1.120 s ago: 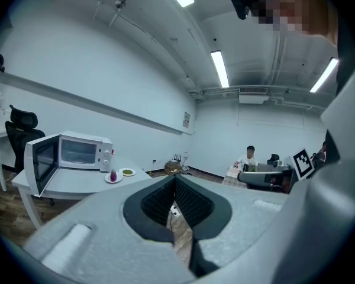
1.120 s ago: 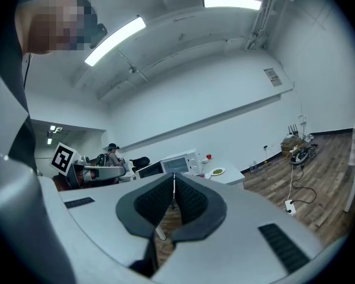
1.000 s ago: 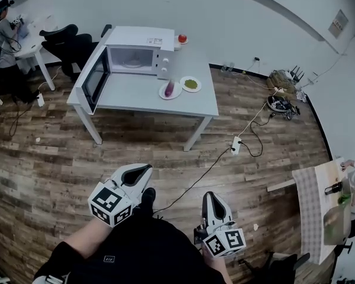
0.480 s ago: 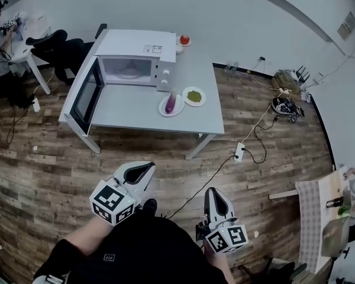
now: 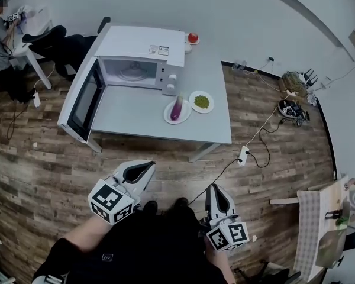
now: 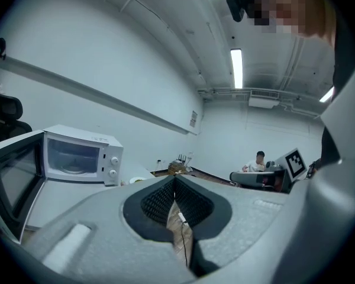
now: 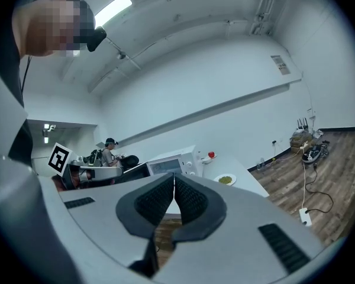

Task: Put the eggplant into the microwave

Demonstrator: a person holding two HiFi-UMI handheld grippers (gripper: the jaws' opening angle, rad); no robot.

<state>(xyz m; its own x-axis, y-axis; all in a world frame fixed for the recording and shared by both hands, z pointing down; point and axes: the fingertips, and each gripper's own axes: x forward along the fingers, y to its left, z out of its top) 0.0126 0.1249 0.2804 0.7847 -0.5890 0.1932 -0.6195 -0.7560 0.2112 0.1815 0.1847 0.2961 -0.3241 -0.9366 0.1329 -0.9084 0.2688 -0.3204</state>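
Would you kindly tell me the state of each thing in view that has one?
Microwave: door swung wide open, nothing inside but its turntable.
Eggplant: lying on a plate on the table, not yet in the microwave.
Left hand-held gripper: shut, empty.
Right hand-held gripper: shut, empty.

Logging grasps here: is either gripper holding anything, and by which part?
Nothing is held. The left gripper and right gripper each have their jaws shut together, empty; the eggplant lies untouched on its plate.
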